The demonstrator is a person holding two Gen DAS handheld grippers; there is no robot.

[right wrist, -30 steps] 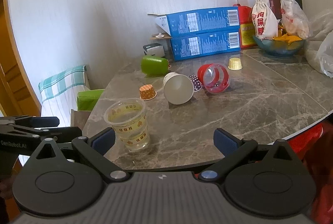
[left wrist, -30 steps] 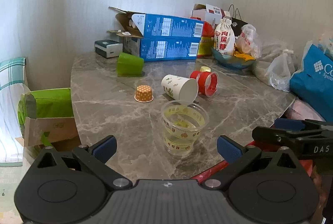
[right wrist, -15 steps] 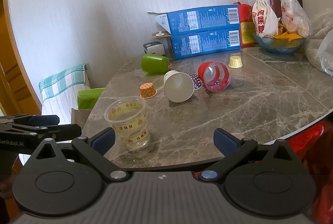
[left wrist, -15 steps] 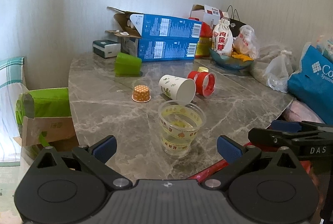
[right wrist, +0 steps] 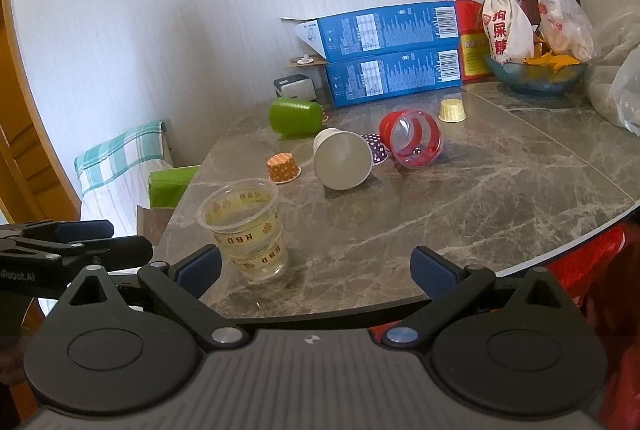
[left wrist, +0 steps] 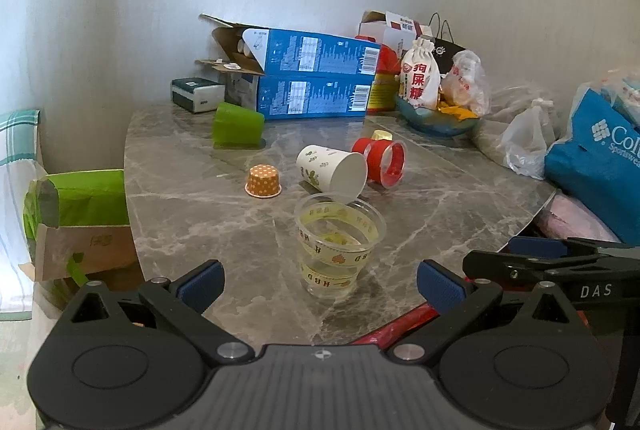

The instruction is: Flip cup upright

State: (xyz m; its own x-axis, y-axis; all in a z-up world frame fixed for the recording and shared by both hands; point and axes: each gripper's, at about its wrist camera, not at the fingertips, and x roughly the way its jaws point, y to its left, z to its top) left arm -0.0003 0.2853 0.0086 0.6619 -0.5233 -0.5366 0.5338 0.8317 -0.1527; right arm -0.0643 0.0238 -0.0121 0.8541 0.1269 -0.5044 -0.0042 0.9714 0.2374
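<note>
A clear plastic cup [left wrist: 338, 244] with yellow print stands upright near the table's front edge; it also shows in the right wrist view [right wrist: 246, 228]. Behind it a white paper cup [left wrist: 332, 172] [right wrist: 342, 162], a red clear cup [left wrist: 384, 160] [right wrist: 414, 144] and a green cup [left wrist: 236, 124] [right wrist: 296, 116] lie on their sides. My left gripper [left wrist: 320, 284] is open and empty just in front of the clear cup. My right gripper [right wrist: 316, 268] is open and empty at the table edge, to the right of the clear cup.
Small orange [left wrist: 263, 182], purple [right wrist: 376, 148] and yellow [right wrist: 452, 110] paper cups stand upside down. Blue boxes [left wrist: 312, 80], a bowl with bags [right wrist: 536, 70] and plastic bags [left wrist: 524, 142] crowd the back and right of the marble table [right wrist: 460, 198]. A green carton [left wrist: 76, 198] stands left of the table.
Both grippers have drawn back slightly from the table, so the cups look a little farther away. No cup has moved. Both grippers stay open.
</note>
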